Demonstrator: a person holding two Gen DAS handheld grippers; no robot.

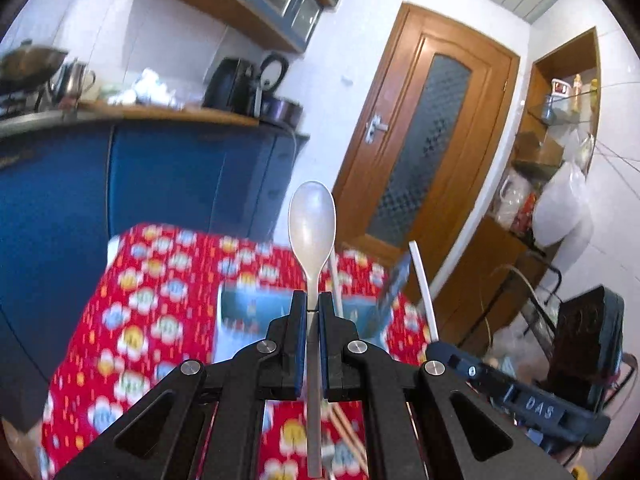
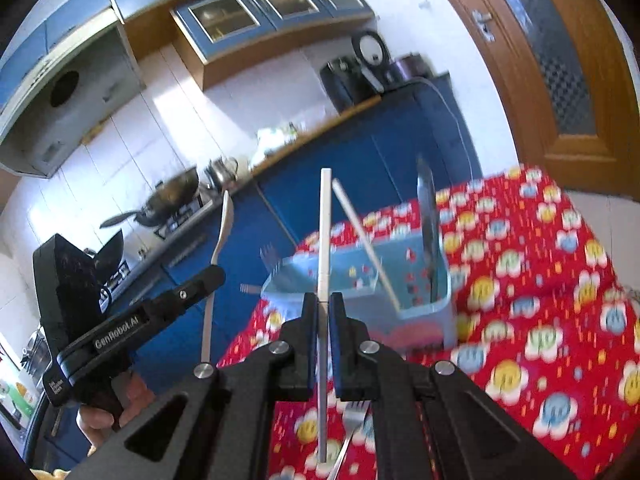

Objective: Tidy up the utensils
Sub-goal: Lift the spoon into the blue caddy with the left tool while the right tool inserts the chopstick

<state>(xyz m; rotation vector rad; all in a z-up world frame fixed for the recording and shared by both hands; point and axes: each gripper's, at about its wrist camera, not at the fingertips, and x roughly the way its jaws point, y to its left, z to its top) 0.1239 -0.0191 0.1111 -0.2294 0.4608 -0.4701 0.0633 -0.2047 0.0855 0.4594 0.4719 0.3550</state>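
Note:
My left gripper (image 1: 313, 304) is shut on a white spoon (image 1: 312, 224), bowl up, held above the red flowered table (image 1: 140, 300). My right gripper (image 2: 324, 306) is shut on a white chopstick (image 2: 325, 216), held upright. A light blue utensil basket (image 2: 442, 300) stands on the table beyond both grippers; it also shows in the left wrist view (image 1: 248, 304). In it lean another white chopstick (image 2: 362, 236), a knife (image 2: 428, 216) and forks (image 2: 270, 258). The left gripper and spoon show in the right wrist view (image 2: 218, 268). The right gripper shows in the left wrist view (image 1: 434, 346).
A fork (image 2: 352, 420) and wooden chopsticks (image 1: 348, 428) lie on the table under the grippers. Blue kitchen cabinets (image 1: 160, 176) with a counter, wok (image 2: 172, 196) and kettle stand behind. A wooden door (image 1: 424, 128) is at the right.

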